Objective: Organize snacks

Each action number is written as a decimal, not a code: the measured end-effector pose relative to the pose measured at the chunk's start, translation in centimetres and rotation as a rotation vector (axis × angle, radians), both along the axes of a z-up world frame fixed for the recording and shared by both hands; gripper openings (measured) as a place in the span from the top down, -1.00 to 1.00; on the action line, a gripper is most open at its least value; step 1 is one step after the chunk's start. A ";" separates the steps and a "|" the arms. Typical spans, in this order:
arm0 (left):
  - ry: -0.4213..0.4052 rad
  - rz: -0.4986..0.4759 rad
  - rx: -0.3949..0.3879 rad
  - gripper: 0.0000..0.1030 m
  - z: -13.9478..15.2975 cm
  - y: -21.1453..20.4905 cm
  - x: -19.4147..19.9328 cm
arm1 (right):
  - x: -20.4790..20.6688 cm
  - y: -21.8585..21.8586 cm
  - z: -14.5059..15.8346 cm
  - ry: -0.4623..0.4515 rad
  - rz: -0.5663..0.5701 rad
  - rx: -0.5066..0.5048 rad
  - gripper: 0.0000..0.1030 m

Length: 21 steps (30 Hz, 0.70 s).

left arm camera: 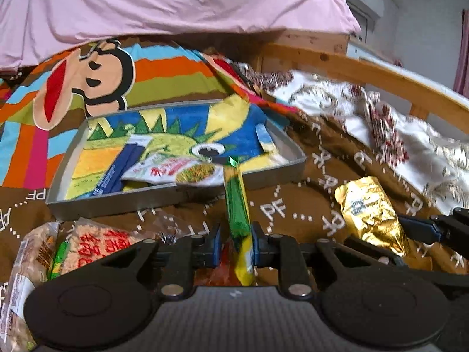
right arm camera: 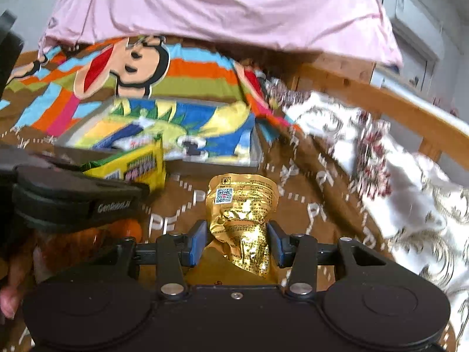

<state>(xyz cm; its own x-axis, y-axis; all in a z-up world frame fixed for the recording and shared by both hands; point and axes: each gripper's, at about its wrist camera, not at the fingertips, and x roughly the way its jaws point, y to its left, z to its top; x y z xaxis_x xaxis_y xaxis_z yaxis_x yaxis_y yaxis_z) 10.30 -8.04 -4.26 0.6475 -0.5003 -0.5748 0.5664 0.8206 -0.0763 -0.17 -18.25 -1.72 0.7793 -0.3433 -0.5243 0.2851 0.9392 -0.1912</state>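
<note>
The left tool (left arm camera: 234,243) clamps a long green-and-yellow snack packet (left arm camera: 238,220) edge-on, aimed at the shallow grey tray (left arm camera: 263,180) lying mid-bed, probably so it slides in beside the white flat pouch (left arm camera: 173,171). The right tool (right arm camera: 238,242) squeezes a crumpled gold foil bag (right arm camera: 243,211) near the bed's front edge, likely next for the tray.

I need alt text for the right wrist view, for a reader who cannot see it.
The right gripper is shut on a crinkled gold foil snack pouch above a brown patterned bedspread. Beyond lies a grey shallow tray; at left, the left gripper holds a yellow-green snack packet.
</note>
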 end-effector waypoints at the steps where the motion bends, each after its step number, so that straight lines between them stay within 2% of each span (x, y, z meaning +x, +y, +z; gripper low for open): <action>1: -0.008 0.003 -0.018 0.69 0.2 0.2 0.0 | 0.1 0.1 0.2 -0.017 0.004 -0.016 0.09; 5: -0.032 -0.004 -0.065 0.74 1.0 0.5 0.1 | 0.5 0.2 0.6 -0.046 0.014 -0.054 0.09; 12: -0.009 -0.049 -0.015 0.74 0.2 -0.3 0.0 | 0.8 -0.3 0.2 -0.011 -0.008 -0.029 0.09; 17: 0.015 -0.038 0.033 0.74 -0.3 -0.7 0.2 | 0.8 -0.1 0.0 -0.005 -0.005 -0.030 0.09; 21: 0.034 -0.050 0.036 0.72 -0.4 -0.8 0.6 | 0.9 -0.1 0.0 -0.002 -0.001 -0.032 0.08</action>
<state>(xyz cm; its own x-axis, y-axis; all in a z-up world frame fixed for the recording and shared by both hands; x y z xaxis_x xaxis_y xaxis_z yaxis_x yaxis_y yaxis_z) 10.86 -8.88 -4.65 0.6016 -0.5104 -0.6145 0.6044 0.7938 -0.0675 0.72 -18.34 -1.73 0.7801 -0.3602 -0.5115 0.2862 0.9325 -0.2202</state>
